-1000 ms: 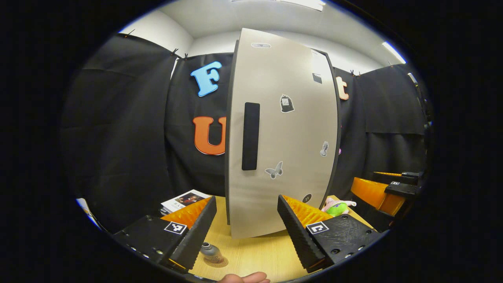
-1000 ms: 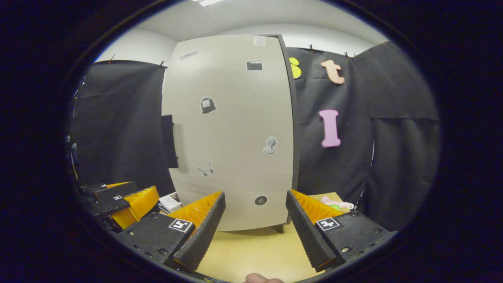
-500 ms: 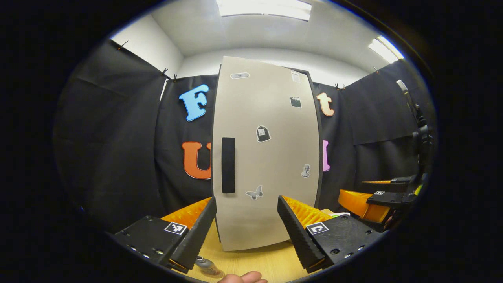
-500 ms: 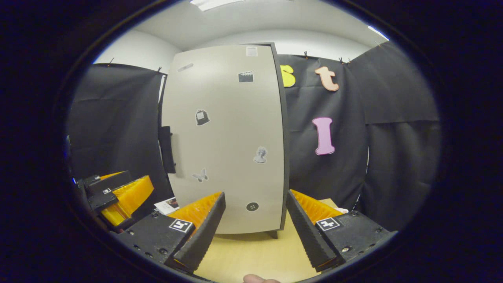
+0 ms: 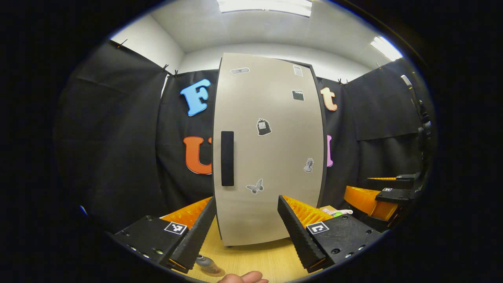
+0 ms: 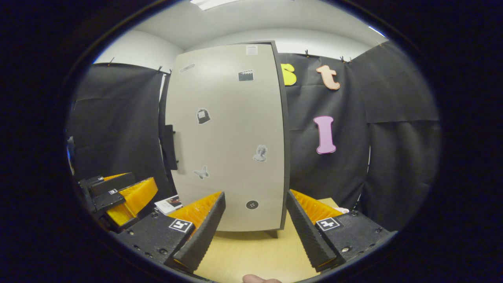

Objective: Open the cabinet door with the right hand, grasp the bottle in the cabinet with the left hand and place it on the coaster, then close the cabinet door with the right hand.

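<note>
Cabinet door (image 5: 271, 157), a tall pale-grey panel with dark edging, stands shut on the wooden worktop (image 5: 251, 261), with the cabinet behind it. Its black upright bar handle (image 5: 227, 158) sits at the door's left edge, long axis vertical. A small bottle with a grey cap (image 5: 207, 264) rests on a round brown coaster (image 5: 214, 271) at the near edge of the worktop, just below the left claw's left finger; judged from this, the placing step appears done and the door already closed.

Left claw (image 5: 246, 226) hovers with fingers apart, empty, facing the door square on; the handle lies ahead and slightly left of it. Right claw (image 6: 255, 226) also has fingers apart, empty, facing the door's right half; the handle (image 6: 169, 147) lies well to its left at the door's far edge. The left claw is judged the nearer to the handle.

Small grey stickers dot the door: a butterfly sticker (image 5: 255, 186), a bust, a bag, a clapperboard. Any writing on them is too small to read. A booklet (image 6: 169, 203) lies left of the cabinet.
</note>
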`<state>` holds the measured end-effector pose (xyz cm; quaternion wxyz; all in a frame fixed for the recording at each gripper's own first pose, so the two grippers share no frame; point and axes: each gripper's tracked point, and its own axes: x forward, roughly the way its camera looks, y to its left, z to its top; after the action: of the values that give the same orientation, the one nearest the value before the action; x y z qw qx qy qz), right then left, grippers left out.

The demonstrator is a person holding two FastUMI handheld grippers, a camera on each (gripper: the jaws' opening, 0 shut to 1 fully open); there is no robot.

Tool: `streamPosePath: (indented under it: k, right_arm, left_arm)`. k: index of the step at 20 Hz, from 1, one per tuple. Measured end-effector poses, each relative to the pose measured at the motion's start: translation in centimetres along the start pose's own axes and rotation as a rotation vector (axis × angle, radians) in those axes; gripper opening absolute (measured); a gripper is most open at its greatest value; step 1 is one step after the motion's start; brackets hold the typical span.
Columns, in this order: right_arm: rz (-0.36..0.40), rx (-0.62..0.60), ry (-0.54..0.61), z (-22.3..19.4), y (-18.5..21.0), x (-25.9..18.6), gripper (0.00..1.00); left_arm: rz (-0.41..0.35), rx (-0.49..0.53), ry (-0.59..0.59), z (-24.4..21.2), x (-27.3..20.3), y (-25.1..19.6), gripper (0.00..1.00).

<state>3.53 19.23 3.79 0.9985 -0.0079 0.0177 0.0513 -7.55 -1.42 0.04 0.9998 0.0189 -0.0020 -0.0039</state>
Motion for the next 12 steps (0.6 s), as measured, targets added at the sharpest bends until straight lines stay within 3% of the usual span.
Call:
streamPosePath:
  k: [9, 10, 12]
  right_arm:
    - [0.011, -0.001, 0.013, -0.41, 0.03, -0.05, 0.95]
    - [0.012, -0.001, 0.011, -0.3, 0.02, -0.1, 0.99]
    - [0.011, -0.003, 0.006, -0.19, -0.05, -0.22, 0.95]
  left_arm:
    - [0.004, -0.006, 0.024, -0.44, -0.02, -0.03, 0.95]
    - [0.007, -0.006, 0.029, -0.56, 0.02, 0.04, 0.95]
    - [0.007, -0.009, 0.03, -0.68, 0.08, 0.04, 0.95]
